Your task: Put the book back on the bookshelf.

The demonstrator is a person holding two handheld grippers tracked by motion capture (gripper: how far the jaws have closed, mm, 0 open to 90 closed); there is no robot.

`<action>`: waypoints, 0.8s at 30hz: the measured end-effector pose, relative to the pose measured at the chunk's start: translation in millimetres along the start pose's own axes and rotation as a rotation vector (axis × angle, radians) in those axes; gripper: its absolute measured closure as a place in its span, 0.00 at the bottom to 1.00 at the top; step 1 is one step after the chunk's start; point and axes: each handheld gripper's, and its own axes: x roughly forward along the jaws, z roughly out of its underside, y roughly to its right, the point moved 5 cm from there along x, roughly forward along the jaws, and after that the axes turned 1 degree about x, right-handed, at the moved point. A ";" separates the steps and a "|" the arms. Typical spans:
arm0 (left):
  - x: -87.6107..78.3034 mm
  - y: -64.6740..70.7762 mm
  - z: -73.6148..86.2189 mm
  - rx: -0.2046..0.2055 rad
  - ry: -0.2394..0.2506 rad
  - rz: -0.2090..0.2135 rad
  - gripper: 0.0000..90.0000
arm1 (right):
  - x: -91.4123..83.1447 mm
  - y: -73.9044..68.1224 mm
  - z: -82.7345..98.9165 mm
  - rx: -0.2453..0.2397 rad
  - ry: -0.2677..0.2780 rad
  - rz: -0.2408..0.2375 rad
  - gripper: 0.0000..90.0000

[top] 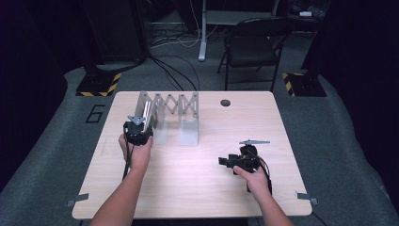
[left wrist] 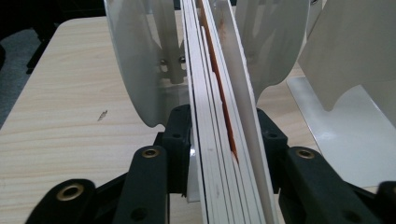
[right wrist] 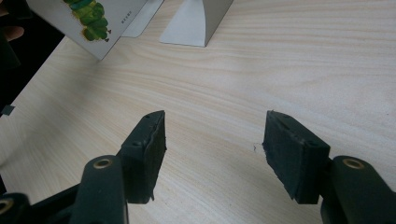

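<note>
A thin white book (left wrist: 219,107) stands edge-on between the pads of my left gripper (left wrist: 224,135), which is shut on it. Its cover shows a green caterpillar (right wrist: 88,18). In the high view the left gripper (top: 138,128) holds the book (top: 147,113) at the left end of a grey accordion file rack (top: 174,110). White rack dividers (left wrist: 135,60) rise on both sides of the book. My right gripper (top: 230,162) rests low over the bare table at the right. Its jaws stand wide open around nothing (right wrist: 212,144).
The wooden table (top: 197,188) has a dark round grommet (top: 225,102) near its far edge. A folding chair (top: 254,44) stands behind the table. Cables and hazard-striped stand bases (top: 99,84) lie on the floor beyond.
</note>
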 end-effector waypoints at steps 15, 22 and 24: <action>-4.0 1.2 6.9 -0.021 0.004 0.007 0.59 | 1.4 0.1 1.0 -0.003 -0.011 0.002 0.43; -14.2 1.7 8.9 -0.031 0.027 0.010 0.59 | 2.4 0.0 1.1 -0.006 -0.011 0.005 0.43; -16.7 -0.3 9.9 -0.038 0.028 0.011 0.59 | 2.6 -0.2 1.2 -0.007 -0.012 0.005 0.43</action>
